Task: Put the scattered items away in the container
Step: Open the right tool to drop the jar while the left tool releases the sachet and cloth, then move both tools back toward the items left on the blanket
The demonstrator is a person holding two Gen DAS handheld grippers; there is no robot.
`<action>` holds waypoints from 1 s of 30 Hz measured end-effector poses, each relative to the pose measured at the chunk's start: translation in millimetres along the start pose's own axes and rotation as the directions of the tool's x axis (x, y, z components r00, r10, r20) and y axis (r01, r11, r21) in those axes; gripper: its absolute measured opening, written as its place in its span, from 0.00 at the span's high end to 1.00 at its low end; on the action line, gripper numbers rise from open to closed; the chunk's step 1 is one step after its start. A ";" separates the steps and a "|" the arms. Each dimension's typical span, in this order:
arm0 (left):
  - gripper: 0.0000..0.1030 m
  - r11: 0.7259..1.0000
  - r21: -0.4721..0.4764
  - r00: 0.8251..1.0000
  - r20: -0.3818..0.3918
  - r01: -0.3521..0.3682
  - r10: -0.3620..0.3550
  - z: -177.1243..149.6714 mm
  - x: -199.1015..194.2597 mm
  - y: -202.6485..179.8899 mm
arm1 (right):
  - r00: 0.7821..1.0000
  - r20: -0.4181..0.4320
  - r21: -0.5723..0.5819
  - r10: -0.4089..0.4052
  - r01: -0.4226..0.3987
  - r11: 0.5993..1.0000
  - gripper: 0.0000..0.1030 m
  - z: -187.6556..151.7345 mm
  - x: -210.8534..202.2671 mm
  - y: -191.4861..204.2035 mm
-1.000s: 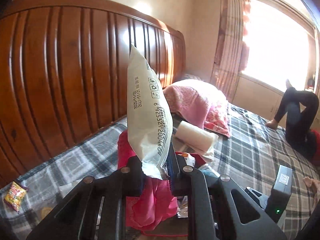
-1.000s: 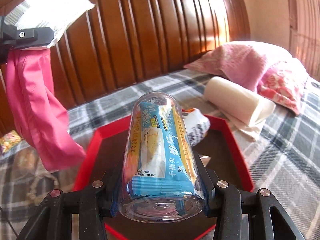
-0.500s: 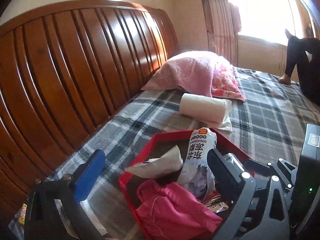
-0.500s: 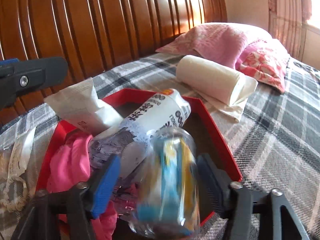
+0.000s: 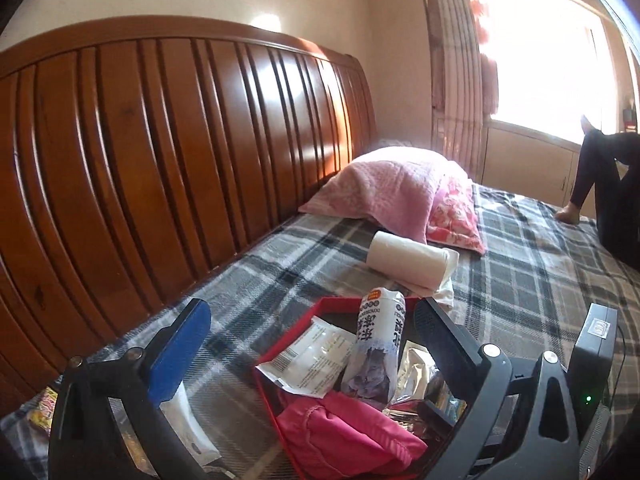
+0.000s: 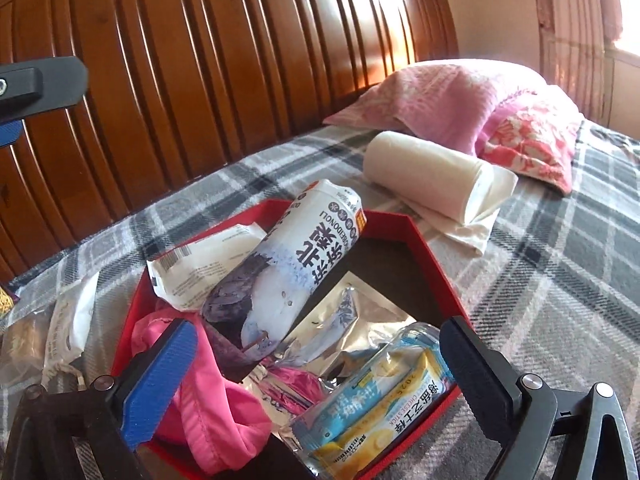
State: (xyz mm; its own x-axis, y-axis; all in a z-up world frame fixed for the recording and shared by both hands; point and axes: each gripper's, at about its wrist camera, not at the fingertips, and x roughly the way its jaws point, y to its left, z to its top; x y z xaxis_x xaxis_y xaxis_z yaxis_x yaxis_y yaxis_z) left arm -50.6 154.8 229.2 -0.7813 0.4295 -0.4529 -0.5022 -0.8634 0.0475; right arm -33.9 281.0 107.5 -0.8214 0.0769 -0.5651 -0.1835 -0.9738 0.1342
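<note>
Claws hover low over the red box (image 6: 416,236) on the plaid bed (image 6: 560,280), both angled down toward it. Left claw (image 5: 308,344) is spread wide and holds nothing. Right claw (image 6: 316,356) is likewise wide, its blue pad and black finger flanking, not gripping, the clear cylindrical jar (image 6: 372,404). Inside the box lie the jar, a glossy white pouch (image 6: 288,272), crinkled foil packet (image 6: 352,320), paper wrapper (image 6: 200,268) and soft pink cloth (image 6: 208,412).

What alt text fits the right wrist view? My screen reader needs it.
An open right hand-held gripper hovers over a red tray on a plaid bed, holding a clear jar, white bottle, silver pouch, white packet and pink cloth.
</note>
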 end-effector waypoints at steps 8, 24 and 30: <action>0.00 0.972 -0.053 0.974 -0.004 -0.228 0.228 -18.5 -51.6 72.7 | 0.996 0.046 0.065 0.077 -0.080 0.995 0.02 5.8 -29.3 4.0; 0.00 0.810 -0.186 0.831 -0.124 -0.556 0.542 -102.4 -167.1 198.0 | 0.928 -0.013 -0.171 0.373 -0.370 0.913 0.02 -1.6 -37.8 148.6; 0.00 0.775 -0.238 0.811 -0.182 -0.585 0.556 -135.9 -178.0 237.6 | 0.908 -0.096 -0.283 0.407 -0.417 0.864 0.01 -11.1 -13.4 214.0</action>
State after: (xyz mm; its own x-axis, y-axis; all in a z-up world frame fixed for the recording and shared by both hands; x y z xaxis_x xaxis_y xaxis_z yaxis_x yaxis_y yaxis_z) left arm 19.5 -162.7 200.1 -0.8455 -0.1800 -0.5027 0.1561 -0.9837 0.0898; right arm -56.1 69.1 134.8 -0.7692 -0.3468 -0.5367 0.3368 -0.9338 0.1206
